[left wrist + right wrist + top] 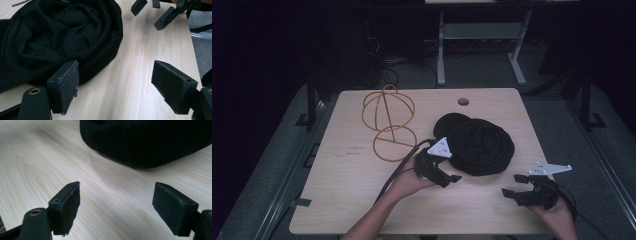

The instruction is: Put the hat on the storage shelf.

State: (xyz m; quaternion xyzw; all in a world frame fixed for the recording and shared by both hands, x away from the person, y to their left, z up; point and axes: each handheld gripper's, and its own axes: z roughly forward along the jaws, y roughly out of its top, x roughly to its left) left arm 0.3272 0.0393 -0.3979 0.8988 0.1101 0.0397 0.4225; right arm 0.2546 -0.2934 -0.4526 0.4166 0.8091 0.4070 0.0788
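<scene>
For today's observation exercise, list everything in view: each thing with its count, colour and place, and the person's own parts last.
Black fabric bundle: one, black, right of table centre, near both grippers.
Wire frame: one, orange-yellow, far left part of the table.
Table: one, light wood, with a round cable hole near its far edge.
Desk frame: one, pale grey, on the floor beyond the table.
Left gripper: one, black, open, beside the bundle.
Right gripper: one, black, open, near the right edge.

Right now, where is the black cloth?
In the high view the black cloth lies right of centre on the table, beside the wire frame, just beyond the left gripper.
</scene>
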